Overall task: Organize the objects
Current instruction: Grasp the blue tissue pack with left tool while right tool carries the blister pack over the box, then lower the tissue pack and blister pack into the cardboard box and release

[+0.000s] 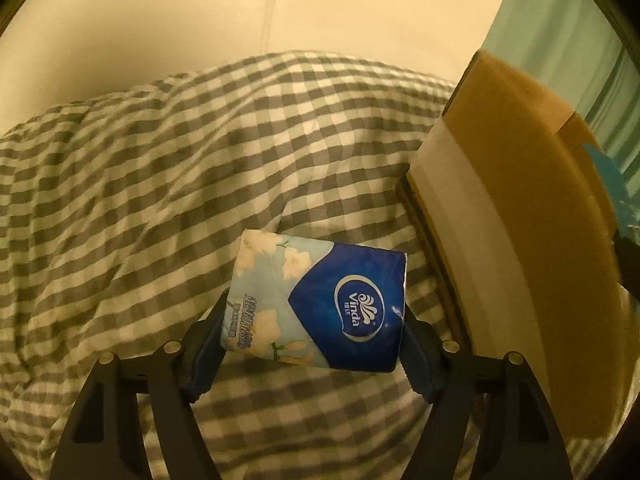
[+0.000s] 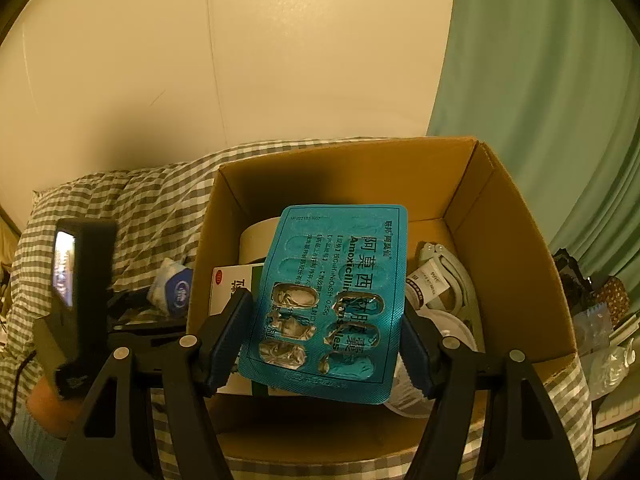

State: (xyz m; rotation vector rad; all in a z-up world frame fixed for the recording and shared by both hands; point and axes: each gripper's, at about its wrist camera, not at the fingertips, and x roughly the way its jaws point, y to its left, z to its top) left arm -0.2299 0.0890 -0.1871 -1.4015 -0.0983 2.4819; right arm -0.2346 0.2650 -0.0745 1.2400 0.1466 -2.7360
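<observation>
My left gripper (image 1: 316, 328) is shut on a blue and floral Vinda tissue pack (image 1: 320, 300), held above the checked bedding, left of the cardboard box (image 1: 520, 208). The pack also shows in the right wrist view (image 2: 174, 288), with the left gripper's body (image 2: 76, 280) beside the box. My right gripper (image 2: 326, 336) is shut on a teal amoxicillin blister sheet (image 2: 332, 292), several pockets torn open, held over the open cardboard box (image 2: 508, 240). Inside the box lie a white and green medicine carton (image 2: 232, 284), a tape roll (image 2: 256, 240) and white items (image 2: 444, 292).
Grey and white checked bedding (image 1: 200, 160) covers the bed under both grippers. A cream wall (image 1: 200, 20) stands behind and a green curtain (image 2: 540, 80) hangs at the right. Crumpled wrappers and bags (image 2: 600, 312) lie right of the box.
</observation>
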